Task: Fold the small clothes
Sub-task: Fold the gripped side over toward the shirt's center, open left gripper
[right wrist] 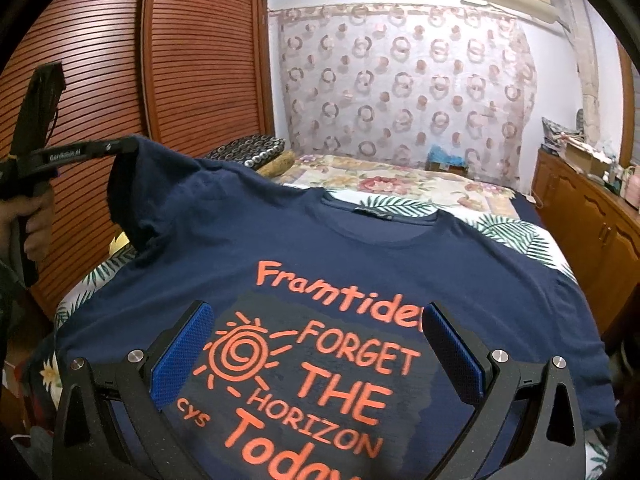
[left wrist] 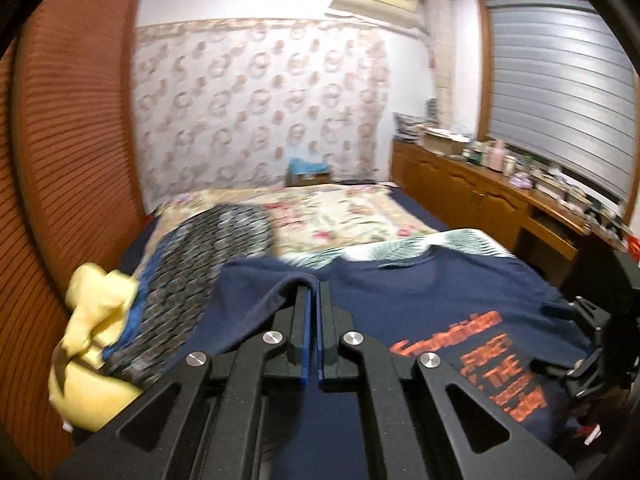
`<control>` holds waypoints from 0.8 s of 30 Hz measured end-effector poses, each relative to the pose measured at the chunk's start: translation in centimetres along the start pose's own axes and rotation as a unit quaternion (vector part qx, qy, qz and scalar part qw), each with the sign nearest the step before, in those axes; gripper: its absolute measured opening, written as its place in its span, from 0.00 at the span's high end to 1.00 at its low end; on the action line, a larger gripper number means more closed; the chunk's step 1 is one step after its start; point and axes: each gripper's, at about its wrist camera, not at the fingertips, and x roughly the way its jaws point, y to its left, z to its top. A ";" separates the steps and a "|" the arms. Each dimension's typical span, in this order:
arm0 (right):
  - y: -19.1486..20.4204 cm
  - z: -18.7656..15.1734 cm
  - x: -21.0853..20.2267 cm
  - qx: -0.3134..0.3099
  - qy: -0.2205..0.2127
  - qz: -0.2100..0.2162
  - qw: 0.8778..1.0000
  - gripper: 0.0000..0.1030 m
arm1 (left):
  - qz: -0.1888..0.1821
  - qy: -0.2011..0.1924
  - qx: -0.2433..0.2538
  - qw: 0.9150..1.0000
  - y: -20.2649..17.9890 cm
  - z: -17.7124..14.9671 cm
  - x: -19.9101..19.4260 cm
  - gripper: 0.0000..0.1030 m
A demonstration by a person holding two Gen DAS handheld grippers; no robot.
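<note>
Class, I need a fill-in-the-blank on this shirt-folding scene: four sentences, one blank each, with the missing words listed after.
1. The left gripper is shut on the T-shirt's ____.
2. The navy T-shirt carries lettering printed in ____.
3. The right gripper hovers over the print with its fingers ____.
4. The ____ garment lies bunched at the left of the bed.

Missing words: sleeve; orange; open; yellow
</note>
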 end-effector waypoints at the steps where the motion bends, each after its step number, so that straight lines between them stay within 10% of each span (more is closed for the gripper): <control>1: 0.1 -0.1 0.0 0.002 -0.001 -0.002 1.000 0.00 | -0.010 0.001 0.009 1.000 -1.1 0.5 0.4 0.98; 8: 0.3 -0.8 -0.6 0.022 -0.005 -0.016 1.000 0.00 | -0.056 0.034 0.048 0.997 -7.0 1.6 2.9 0.95; 19: 2.4 -0.5 0.0 0.024 -0.001 -0.015 1.000 0.00 | -0.057 0.032 0.018 0.998 -5.4 -0.5 1.1 0.28; 24: 2.4 -0.3 0.1 0.017 -0.003 -0.012 1.000 0.00 | -0.046 0.017 0.009 0.999 -4.3 -1.1 -0.9 0.23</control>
